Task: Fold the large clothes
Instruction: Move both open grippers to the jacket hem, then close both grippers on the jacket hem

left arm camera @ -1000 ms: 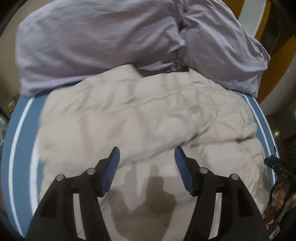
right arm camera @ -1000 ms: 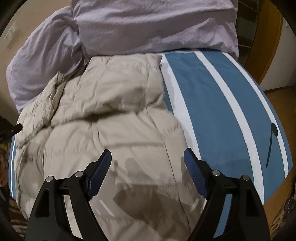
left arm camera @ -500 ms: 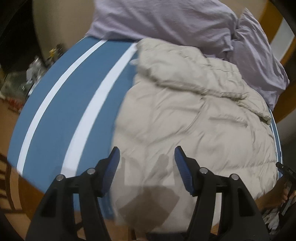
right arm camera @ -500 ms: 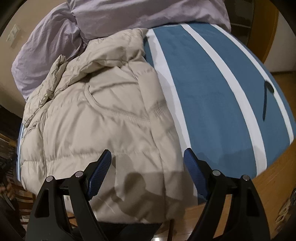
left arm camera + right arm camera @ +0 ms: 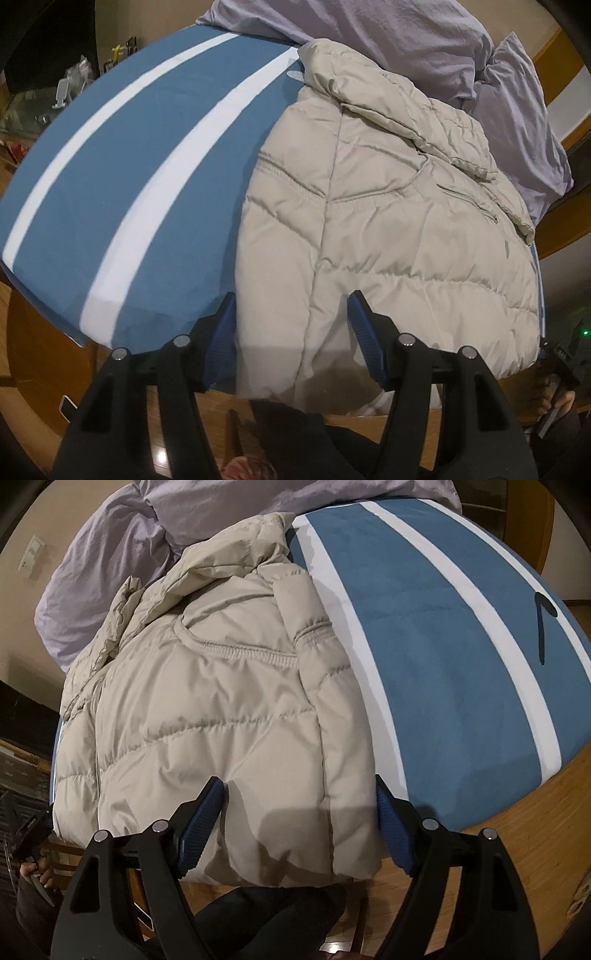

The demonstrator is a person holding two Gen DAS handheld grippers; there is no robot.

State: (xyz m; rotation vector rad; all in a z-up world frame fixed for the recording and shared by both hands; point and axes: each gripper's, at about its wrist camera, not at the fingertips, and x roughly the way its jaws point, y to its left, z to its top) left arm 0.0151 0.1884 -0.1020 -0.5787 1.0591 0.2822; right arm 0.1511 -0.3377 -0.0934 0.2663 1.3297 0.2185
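Swung off the middle of the quilting since a second ago, both views now down at the near hem and out toward opposite edges of one beige puffer jacket [image 5: 388,221], laid flat and spread on a blue bed cover [image 5: 147,177] with its collar toward the far end. Counted on that cover: two white stripes in the left view, two again in the right, plus one small dark mark [image 5: 543,624] out on the blue in the right view. Heaped past the collar, one rumpled mass of lilac bedding [image 5: 424,44], touching the jacket's top edge. Left claw [image 5: 291,314] half spread and released, gripping nothing, one blue pad over the jacket's left edge where beige meets blue, the other over the quilted panel near the hem. Right claw [image 5: 299,797] wide and closing slightly, also grasping nothing, pads astride the jacket's right hem corner, fabric between them but untouched as far as can be told. Hem hanging just over the bed's near edge, above a wooden floor [image 5: 517,812]. Visible low at the side in each view, one hand [image 5: 554,402] of the person around the other tool's handle. Dark clothing at the bottom centre below the hem, too dim to name.
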